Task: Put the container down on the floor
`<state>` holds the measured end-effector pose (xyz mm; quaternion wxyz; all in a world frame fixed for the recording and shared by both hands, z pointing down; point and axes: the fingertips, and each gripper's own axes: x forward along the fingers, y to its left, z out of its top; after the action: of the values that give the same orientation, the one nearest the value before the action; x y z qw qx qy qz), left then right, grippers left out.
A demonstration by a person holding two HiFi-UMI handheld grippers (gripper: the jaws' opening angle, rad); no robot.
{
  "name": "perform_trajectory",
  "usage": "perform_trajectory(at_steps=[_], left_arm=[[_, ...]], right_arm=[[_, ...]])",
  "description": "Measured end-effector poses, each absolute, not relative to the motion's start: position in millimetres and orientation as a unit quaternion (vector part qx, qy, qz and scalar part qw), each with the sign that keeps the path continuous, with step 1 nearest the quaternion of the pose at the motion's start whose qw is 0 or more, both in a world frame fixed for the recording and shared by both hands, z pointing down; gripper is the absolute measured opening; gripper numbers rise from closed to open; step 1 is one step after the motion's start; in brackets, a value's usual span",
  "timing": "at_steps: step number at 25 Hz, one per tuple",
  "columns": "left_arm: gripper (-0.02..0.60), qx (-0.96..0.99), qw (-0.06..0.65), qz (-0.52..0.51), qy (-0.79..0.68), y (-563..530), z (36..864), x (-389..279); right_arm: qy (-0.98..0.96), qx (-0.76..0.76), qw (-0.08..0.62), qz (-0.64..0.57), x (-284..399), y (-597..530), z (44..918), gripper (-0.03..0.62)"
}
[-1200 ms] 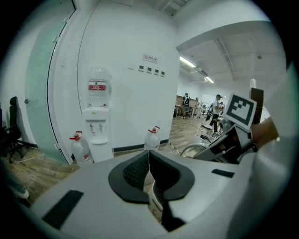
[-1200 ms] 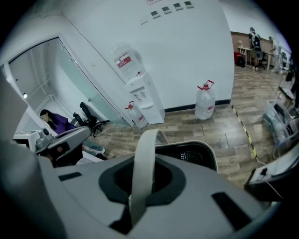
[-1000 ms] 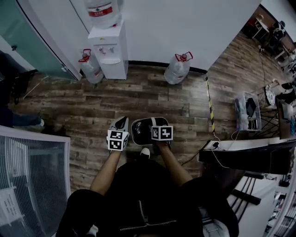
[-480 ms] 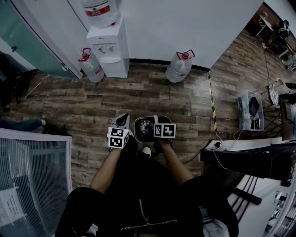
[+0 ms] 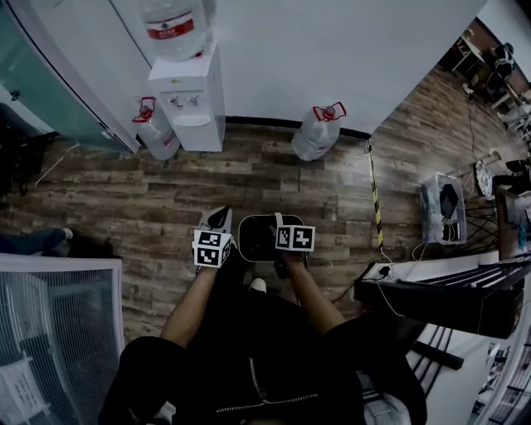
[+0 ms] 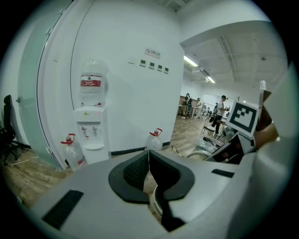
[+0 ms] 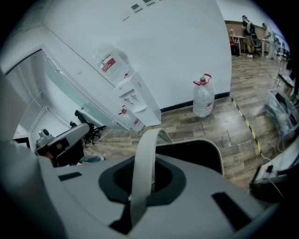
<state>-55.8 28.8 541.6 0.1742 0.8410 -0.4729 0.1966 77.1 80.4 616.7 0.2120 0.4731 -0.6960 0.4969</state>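
Floor (image 5: 124,191): brown wood boards are running across the room, with a yellow-and-black tape strip (image 5: 375,199) lying along them at the right.
Water dispenser (image 5: 192,100): it is standing against the white wall (image 5: 332,50), carrying a large bottle (image 5: 172,25) on top.
Left jug (image 5: 153,131): it is sitting on the boards just beside the dispenser.
Right jug (image 5: 315,134): it is standing alone by the wall, well apart from the dispenser.
Clear box (image 5: 442,207): it is resting on the boards at the right, holding dark items, near a black desk (image 5: 440,290).
Glass partition (image 5: 50,91): it is curving along the left side.
In the way: the wearer's shoe tip (image 5: 258,285) is showing just below the container; the jugs, box and tape are lying well apart from it.
Container (image 5: 259,236): it is sitting between the two grippers over the boards; whether its base is touching them I cannot tell.
Container's look: a dark inside is showing within a pale rounded rim, and a pale strap handle (image 7: 148,140) is arching up from it.
Right gripper (image 7: 142,182): its jaws are clamping the handle, which is passing upright between the pads.
Left gripper (image 6: 148,175): its pads are meeting at the tips; it is sitting just beside the container's left rim.
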Motion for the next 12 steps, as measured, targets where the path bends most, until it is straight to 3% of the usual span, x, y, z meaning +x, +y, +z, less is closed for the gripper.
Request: perform_trajectory(at_steps=[12], left_arm=[[0.017,0.852,0.188,0.197,-0.447,-83.8,546.3,-82.3]], right_arm=[[-0.68,0.492,0.202,0.505,50.6,-38.7,610.3,0.018]])
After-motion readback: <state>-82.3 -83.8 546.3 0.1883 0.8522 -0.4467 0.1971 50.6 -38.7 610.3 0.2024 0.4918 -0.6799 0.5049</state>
